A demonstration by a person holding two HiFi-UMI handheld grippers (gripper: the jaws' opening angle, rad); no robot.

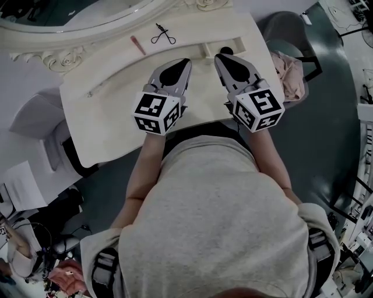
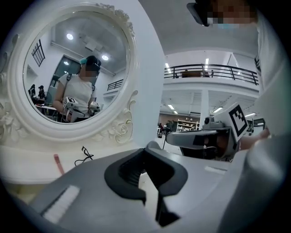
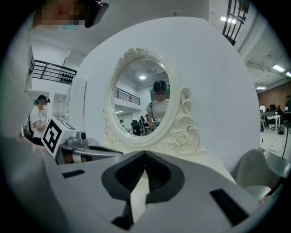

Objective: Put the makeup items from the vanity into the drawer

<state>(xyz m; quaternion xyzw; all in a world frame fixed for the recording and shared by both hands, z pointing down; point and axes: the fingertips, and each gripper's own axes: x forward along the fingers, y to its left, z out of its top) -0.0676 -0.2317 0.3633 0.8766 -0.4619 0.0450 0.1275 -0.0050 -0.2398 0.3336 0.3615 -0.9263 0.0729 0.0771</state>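
Head view: the person faces a cream vanity (image 1: 113,113), both bare forearms reaching forward. The left gripper (image 1: 185,60) and right gripper (image 1: 220,57) lie side by side above the tabletop, tips aimed at the mirror (image 1: 76,13) and leaning slightly toward each other. Each cube carries black-and-white square markers. Just below the mirror's frame, well ahead of the left gripper, lie an eyelash curler (image 1: 163,36) and a pink stick (image 1: 138,45).

Left gripper view: the jaws are clenched tip to tip with nothing between them. The curler (image 2: 84,154) and the stick (image 2: 58,163) rest at the foot of the mirror (image 2: 68,68).

Right gripper view: these jaws are also closed and empty, pointing at the mirror (image 3: 143,104).
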